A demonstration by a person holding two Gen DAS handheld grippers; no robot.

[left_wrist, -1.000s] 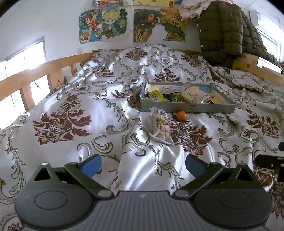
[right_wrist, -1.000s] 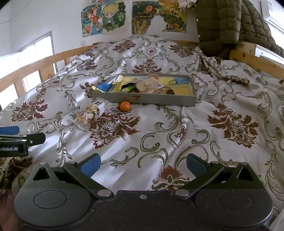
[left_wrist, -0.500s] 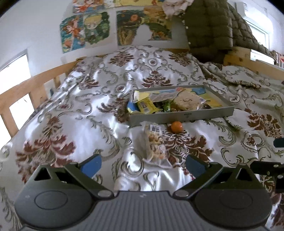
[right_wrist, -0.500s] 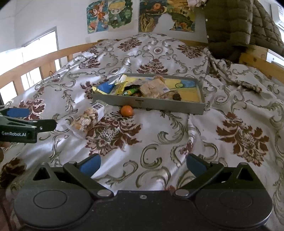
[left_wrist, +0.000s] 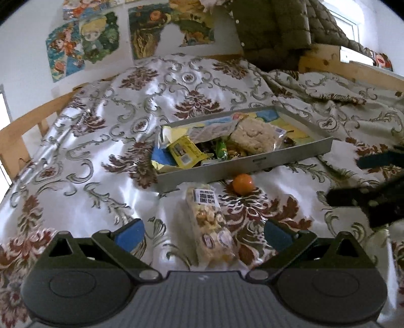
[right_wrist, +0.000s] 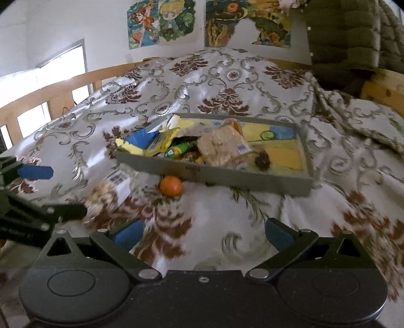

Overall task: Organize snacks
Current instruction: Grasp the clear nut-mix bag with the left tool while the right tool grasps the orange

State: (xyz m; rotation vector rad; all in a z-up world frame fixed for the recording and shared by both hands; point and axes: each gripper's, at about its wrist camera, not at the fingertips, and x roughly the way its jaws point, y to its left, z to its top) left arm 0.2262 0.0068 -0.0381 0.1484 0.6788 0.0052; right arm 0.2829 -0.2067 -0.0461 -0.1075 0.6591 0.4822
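Note:
A grey tray (left_wrist: 255, 161) holding several snack packets lies on the patterned bedspread; it also shows in the right wrist view (right_wrist: 252, 180). A clear bag of popcorn-like snacks (left_wrist: 209, 222) lies in front of the tray, between the open fingers of my left gripper (left_wrist: 203, 233). A small orange (left_wrist: 242, 184) sits beside the bag against the tray's front wall. In the right wrist view the bag (right_wrist: 111, 189) and the orange (right_wrist: 171, 186) lie ahead to the left of my open, empty right gripper (right_wrist: 203, 233).
The wooden bed rail (right_wrist: 50, 93) runs along the left side. A dark quilted jacket (left_wrist: 277, 32) hangs at the back right over a wooden headboard (left_wrist: 328, 58). Posters (right_wrist: 161, 22) are on the wall behind. The bedspread is rumpled at the right.
Both grippers have moved forward toward the tray. My left gripper has swung right so that the snack bag now lies between its fingers. Both stay open.

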